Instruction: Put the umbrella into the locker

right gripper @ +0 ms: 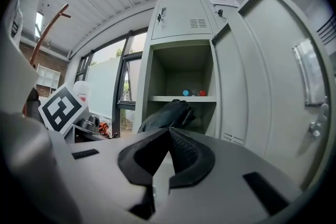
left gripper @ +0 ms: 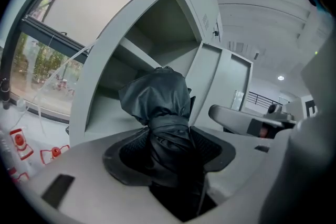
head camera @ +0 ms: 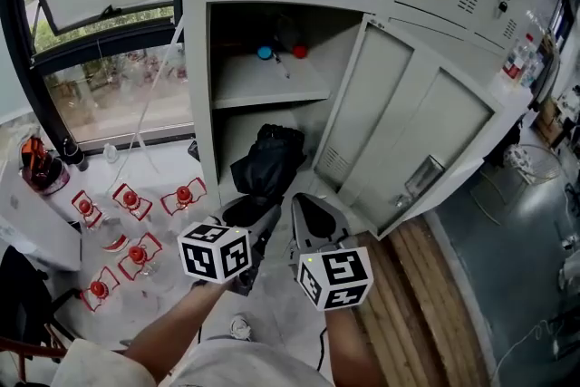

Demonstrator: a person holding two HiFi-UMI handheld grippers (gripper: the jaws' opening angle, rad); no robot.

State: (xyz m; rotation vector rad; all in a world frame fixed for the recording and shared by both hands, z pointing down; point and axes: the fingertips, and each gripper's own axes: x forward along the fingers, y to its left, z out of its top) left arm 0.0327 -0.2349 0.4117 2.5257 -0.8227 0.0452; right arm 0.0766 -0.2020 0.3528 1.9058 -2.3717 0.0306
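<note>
I have the grey metal locker (head camera: 201, 86) straight ahead, its door (head camera: 426, 131) swung wide open to the locker's right. Inside the locker a shelf (head camera: 263, 86) splits the space into an upper and a lower compartment. The black folded umbrella (head camera: 267, 160) is held at the mouth of the locker's lower compartment, below the shelf, with its bunched end pointing in; I cannot tell whether the tip has crossed the threshold. My left gripper (head camera: 246, 220) has its fingers clamped on the umbrella's wrapped fabric (left gripper: 157, 107). My right gripper (head camera: 317, 217) sits just beside it, facing the locker, fingers (right gripper: 186, 152) pressed together on nothing. Red-labelled bottles (head camera: 131, 199) stand on the floor left of the locker. A small blue object (head camera: 264, 53) and a red one (head camera: 299, 52) lie on the locker's shelf.
</note>
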